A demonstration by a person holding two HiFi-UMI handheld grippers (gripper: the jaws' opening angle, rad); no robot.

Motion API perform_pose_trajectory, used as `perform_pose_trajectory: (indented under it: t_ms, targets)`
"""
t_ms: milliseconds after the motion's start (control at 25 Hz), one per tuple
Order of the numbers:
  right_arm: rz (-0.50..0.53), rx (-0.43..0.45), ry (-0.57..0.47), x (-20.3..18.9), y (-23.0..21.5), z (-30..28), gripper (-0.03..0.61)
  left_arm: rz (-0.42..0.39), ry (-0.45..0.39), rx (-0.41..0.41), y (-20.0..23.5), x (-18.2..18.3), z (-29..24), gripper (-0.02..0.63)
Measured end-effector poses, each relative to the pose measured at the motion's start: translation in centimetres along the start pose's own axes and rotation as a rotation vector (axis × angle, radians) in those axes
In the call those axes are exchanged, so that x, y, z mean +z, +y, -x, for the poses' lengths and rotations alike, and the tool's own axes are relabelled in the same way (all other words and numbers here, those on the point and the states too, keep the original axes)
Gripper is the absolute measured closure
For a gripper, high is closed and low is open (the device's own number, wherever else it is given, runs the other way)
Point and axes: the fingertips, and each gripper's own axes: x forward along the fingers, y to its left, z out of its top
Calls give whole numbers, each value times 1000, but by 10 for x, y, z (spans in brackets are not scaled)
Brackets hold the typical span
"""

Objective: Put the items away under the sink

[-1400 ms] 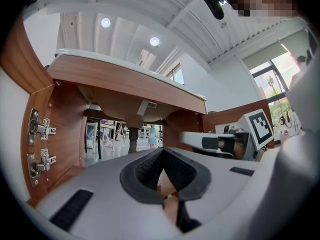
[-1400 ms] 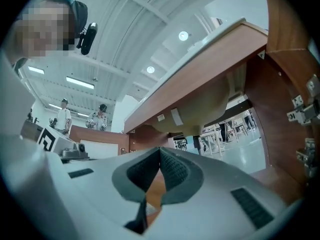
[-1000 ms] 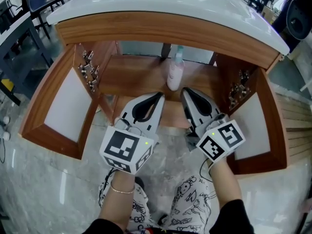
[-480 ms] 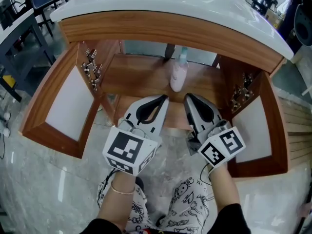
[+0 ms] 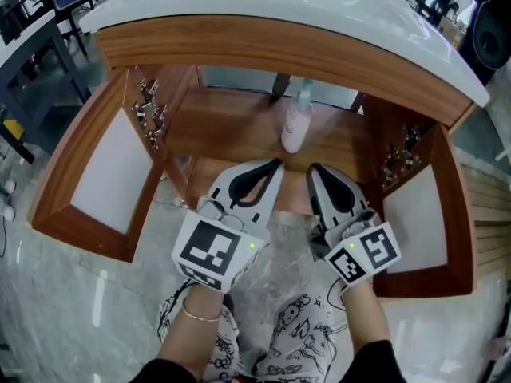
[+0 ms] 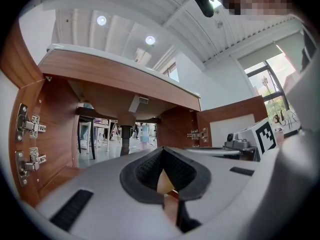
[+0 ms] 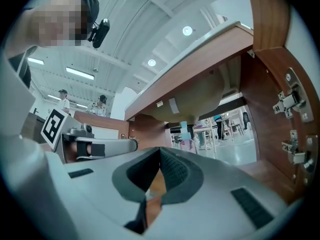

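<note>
We hold the left claw and the right claw side by side at the near edge of the open cabinet under the sink, both pointing in. Each claw's jaws are pressed together with nothing between them. The pink bottle stands upright on the cabinet floor, far and central, just right of the drain pipe and apart from both claws. The left door and right door are swung wide.

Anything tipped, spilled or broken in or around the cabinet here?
Nothing stands out. The bottle stands upright on the cabinet floor beside the drain pipe, with no spill around it. The left hand-held gripper and right hand-held gripper are shut and empty, in front of the cabinet.
</note>
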Motion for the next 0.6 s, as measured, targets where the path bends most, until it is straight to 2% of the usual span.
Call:
perform_pose_trajectory:
  t_ms: [240, 440, 600]
  targets:
    - [-9, -23, -27, 0, -4, -2, 571, -17, 0, 13, 6, 0, 1, 607]
    - [-4, 37, -34, 4, 8, -7, 571, -8, -5, 5, 8, 0, 2, 607]
    - [11, 5, -21, 0, 5, -12, 571, 21, 2, 7, 9, -4, -2, 606]
